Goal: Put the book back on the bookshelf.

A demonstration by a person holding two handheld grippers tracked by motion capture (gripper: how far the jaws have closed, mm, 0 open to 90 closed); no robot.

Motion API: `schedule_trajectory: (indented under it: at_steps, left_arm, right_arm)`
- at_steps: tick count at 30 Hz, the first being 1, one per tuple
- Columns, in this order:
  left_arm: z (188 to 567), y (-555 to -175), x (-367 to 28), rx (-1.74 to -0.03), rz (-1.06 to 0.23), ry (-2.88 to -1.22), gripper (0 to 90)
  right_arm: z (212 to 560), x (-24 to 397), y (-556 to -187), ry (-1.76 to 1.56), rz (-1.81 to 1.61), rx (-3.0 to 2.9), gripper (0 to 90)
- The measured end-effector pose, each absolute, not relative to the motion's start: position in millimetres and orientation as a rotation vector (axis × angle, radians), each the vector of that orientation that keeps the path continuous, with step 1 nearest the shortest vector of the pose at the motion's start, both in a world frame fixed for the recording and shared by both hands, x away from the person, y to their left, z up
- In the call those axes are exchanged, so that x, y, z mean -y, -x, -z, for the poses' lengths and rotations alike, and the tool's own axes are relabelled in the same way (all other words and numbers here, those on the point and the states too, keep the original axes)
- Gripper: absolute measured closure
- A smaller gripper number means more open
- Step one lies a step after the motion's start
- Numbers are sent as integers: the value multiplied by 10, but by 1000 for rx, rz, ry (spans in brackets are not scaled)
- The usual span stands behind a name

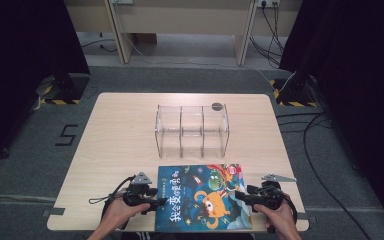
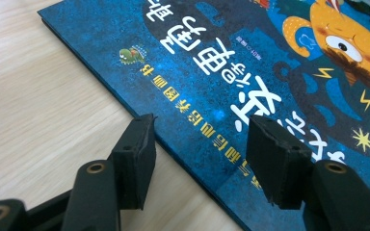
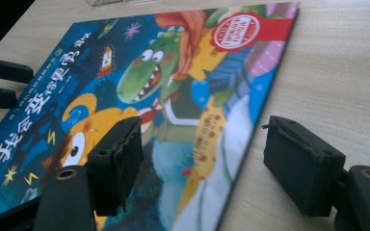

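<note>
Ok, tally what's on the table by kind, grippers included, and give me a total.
Picture book: 1
Clear three-compartment organizer: 1
Grippers: 2, the left gripper at the book's left edge and the right gripper at its right edge, both with jaws apart
Total: 4

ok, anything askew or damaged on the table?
Nothing stands out. The picture book lies flat and intact at the near edge, roughly square to the table; the clear organizer stands upright behind it, looking empty.
</note>
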State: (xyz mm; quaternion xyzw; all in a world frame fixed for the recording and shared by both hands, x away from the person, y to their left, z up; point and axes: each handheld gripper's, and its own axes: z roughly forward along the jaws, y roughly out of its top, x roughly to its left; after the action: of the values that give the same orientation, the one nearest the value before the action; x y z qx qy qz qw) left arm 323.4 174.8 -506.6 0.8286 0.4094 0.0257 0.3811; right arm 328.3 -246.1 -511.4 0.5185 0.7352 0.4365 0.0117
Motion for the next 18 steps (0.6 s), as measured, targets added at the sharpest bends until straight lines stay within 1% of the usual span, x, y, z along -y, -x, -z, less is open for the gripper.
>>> schedule_trajectory:
  at_steps: [2,6,10,12,15,18]
  left_arm:
    - [5063,-3250,-1700,-1037,-60,-2121,437]
    - [5069,-3272,-1631,-1019,-75,-2125,436]
    - [5072,-3292,-1632,-1011,-40,-2117,435]
    - [5071,-3284,-1665,-1003,-5,-2116,451]
    - [5055,-3228,-1706,-998,18,-2140,450]
    - [5064,-3213,-1678,-1005,42,-2120,458]
  right_arm:
    - [5114,2468,-3287,-1631,-1365,-2277,274]
    - [5118,2541,-3293,-1677,-1387,-2239,283]
    - [5127,2592,-3303,-1740,-1422,-2187,290]
    - [5130,2584,-3298,-1738,-1419,-2178,290]
    - [5129,2582,-3293,-1730,-1412,-2181,291]
    - [5132,2587,-3296,-1734,-1419,-2175,291]
